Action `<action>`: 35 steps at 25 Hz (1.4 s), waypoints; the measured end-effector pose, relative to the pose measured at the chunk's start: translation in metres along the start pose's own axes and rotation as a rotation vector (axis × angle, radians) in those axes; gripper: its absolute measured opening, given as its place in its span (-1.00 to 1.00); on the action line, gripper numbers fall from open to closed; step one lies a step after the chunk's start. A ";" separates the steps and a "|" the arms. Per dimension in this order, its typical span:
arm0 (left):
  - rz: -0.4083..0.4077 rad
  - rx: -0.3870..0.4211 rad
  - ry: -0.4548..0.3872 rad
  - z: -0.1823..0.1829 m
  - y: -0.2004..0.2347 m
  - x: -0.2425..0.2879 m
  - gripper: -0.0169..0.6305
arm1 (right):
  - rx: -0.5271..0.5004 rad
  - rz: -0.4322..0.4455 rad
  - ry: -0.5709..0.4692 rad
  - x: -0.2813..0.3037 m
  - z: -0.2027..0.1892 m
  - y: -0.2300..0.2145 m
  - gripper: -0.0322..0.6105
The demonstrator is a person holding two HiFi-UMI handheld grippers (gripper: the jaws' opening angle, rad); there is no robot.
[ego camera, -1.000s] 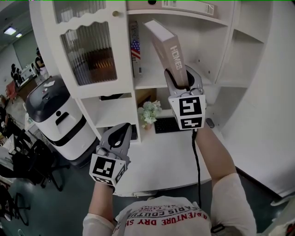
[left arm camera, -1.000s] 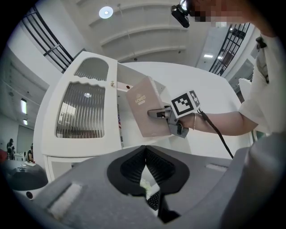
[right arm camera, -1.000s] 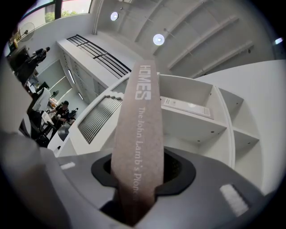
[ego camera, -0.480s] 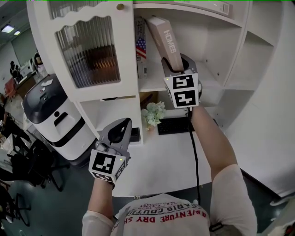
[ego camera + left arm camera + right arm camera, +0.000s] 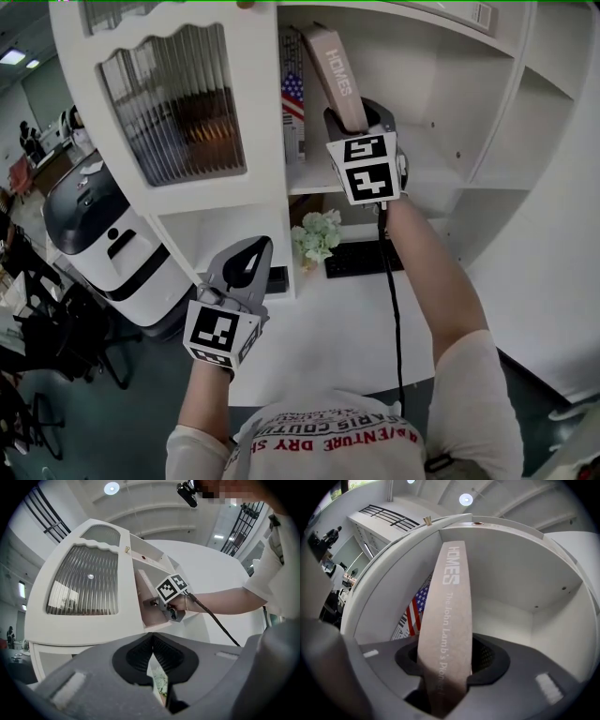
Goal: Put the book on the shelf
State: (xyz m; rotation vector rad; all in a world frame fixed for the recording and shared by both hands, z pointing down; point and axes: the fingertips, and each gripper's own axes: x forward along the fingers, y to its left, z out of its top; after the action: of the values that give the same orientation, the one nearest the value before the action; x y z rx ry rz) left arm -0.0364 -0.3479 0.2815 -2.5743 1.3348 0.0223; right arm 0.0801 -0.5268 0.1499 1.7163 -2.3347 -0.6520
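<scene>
The right gripper, clenched on the book tilted in the shelf bay at upper centre, could, I judge, jam its top corner or knock the flag book just left if pushed in aslant, while the left gripper hangs closed and empty.

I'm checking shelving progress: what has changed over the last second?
The right gripper, still clamped on the book, carried it up and deeper into the shelf compartment, beside the flag-spined book. The book remains tilted and unreleased. The left gripper stayed low, shut and empty.
</scene>
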 end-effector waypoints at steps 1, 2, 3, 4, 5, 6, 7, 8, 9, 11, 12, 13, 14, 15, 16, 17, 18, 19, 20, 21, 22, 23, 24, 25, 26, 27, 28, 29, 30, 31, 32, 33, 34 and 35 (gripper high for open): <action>0.001 0.002 0.003 -0.001 0.000 0.002 -0.93 | -0.005 0.003 0.001 0.005 -0.001 0.000 -0.34; 0.003 0.006 0.003 -0.001 0.000 0.004 -0.93 | -0.009 0.008 0.001 0.009 -0.003 -0.001 -0.33; 0.007 0.012 0.001 -0.001 0.001 0.005 -0.93 | -0.008 0.014 -0.001 0.012 -0.004 -0.002 -0.33; 0.014 0.018 -0.002 -0.001 0.002 0.007 -0.93 | -0.003 0.020 -0.006 0.015 -0.004 -0.003 -0.33; 0.022 0.020 -0.003 0.000 0.003 0.008 -0.93 | 0.003 0.026 -0.011 0.017 -0.005 -0.004 -0.33; 0.029 0.017 -0.002 0.000 0.004 0.010 -0.93 | 0.008 0.031 -0.014 0.019 -0.005 -0.005 -0.33; 0.036 0.013 0.000 0.000 0.004 0.013 -0.93 | 0.011 0.036 -0.014 0.021 -0.006 -0.005 -0.32; 0.043 0.013 0.000 0.000 0.005 0.015 -0.93 | 0.013 0.042 -0.013 0.025 -0.007 -0.006 -0.30; 0.049 0.017 -0.001 0.002 0.005 0.019 -0.93 | 0.016 0.055 -0.010 0.028 -0.008 -0.005 -0.27; 0.053 0.027 -0.006 0.004 0.004 0.027 -0.93 | 0.024 0.092 -0.004 0.037 -0.007 -0.001 -0.20; 0.053 0.030 -0.005 0.004 0.003 0.030 -0.93 | 0.027 0.110 -0.002 0.041 -0.007 0.001 -0.17; 0.052 0.031 -0.001 0.003 0.002 0.034 -0.93 | 0.030 0.126 0.000 0.044 -0.006 0.003 -0.15; 0.051 0.031 0.005 0.002 0.000 0.036 -0.93 | 0.035 0.140 0.000 0.046 -0.006 0.004 -0.13; 0.052 0.031 0.010 0.001 -0.001 0.038 -0.93 | 0.041 0.153 0.001 0.048 -0.006 0.005 -0.12; 0.053 0.032 0.014 -0.001 -0.001 0.039 -0.93 | 0.048 0.164 0.000 0.050 -0.007 0.006 -0.10; 0.055 0.033 0.017 -0.002 -0.001 0.039 -0.93 | 0.053 0.174 0.000 0.052 -0.007 0.006 -0.08; 0.059 0.036 0.017 -0.003 -0.001 0.040 -0.93 | 0.056 0.180 0.000 0.054 -0.007 0.006 -0.07; 0.063 0.037 0.017 -0.004 0.000 0.041 -0.93 | 0.058 0.185 0.000 0.055 -0.007 0.006 -0.06; 0.068 0.037 0.017 -0.005 0.001 0.041 -0.93 | 0.059 0.191 0.001 0.055 -0.007 0.006 -0.05; 0.071 0.035 0.017 -0.005 0.002 0.042 -0.93 | 0.063 0.197 0.002 0.056 -0.008 0.007 -0.04; 0.073 0.034 0.016 -0.006 0.002 0.043 -0.93 | 0.067 0.205 0.003 0.057 -0.008 0.008 -0.01; 0.074 0.032 0.016 -0.006 0.003 0.044 -0.93 | 0.072 0.213 0.003 0.057 -0.009 0.008 0.01; 0.075 0.031 0.015 -0.006 0.004 0.044 -0.93 | 0.077 0.221 0.003 0.057 -0.009 0.009 0.03; 0.077 0.031 0.015 -0.005 0.004 0.045 -0.93 | 0.081 0.226 0.001 0.056 -0.008 0.010 0.04; 0.077 0.031 0.015 -0.005 0.004 0.045 -0.93 | 0.082 0.227 -0.006 0.054 -0.007 0.010 0.05; 0.078 0.032 0.014 -0.005 0.004 0.045 -0.93 | 0.082 0.219 -0.021 0.052 -0.005 0.009 0.08; 0.077 0.032 0.013 -0.004 0.004 0.045 -0.93 | 0.077 0.203 -0.045 0.047 -0.001 0.006 0.15; 0.076 0.033 0.013 -0.004 0.002 0.045 -0.93 | 0.067 0.182 -0.074 0.041 0.003 0.003 0.20; 0.073 0.034 0.015 -0.004 0.000 0.044 -0.93 | 0.055 0.165 -0.100 0.033 0.005 0.000 0.21; 0.071 0.035 0.017 -0.004 -0.002 0.043 -0.93 | 0.046 0.158 -0.121 0.025 0.006 -0.001 0.20; 0.069 0.036 0.019 -0.004 -0.003 0.041 -0.93 | 0.043 0.160 -0.135 0.016 0.006 0.000 0.20; 0.070 0.036 0.020 -0.004 -0.004 0.040 -0.93 | 0.048 0.170 -0.146 0.007 0.005 0.002 0.20; 0.070 0.035 0.021 -0.003 -0.005 0.038 -0.93 | 0.055 0.182 -0.157 -0.002 0.004 0.004 0.20; 0.071 0.032 0.022 -0.003 -0.006 0.037 -0.93 | 0.061 0.190 -0.170 -0.011 0.004 0.005 0.20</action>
State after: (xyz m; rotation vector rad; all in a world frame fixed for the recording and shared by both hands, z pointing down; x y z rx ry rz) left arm -0.0104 -0.3753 0.2812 -2.5072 1.4215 -0.0145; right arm 0.0776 -0.5142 0.1495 1.4898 -2.6179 -0.7250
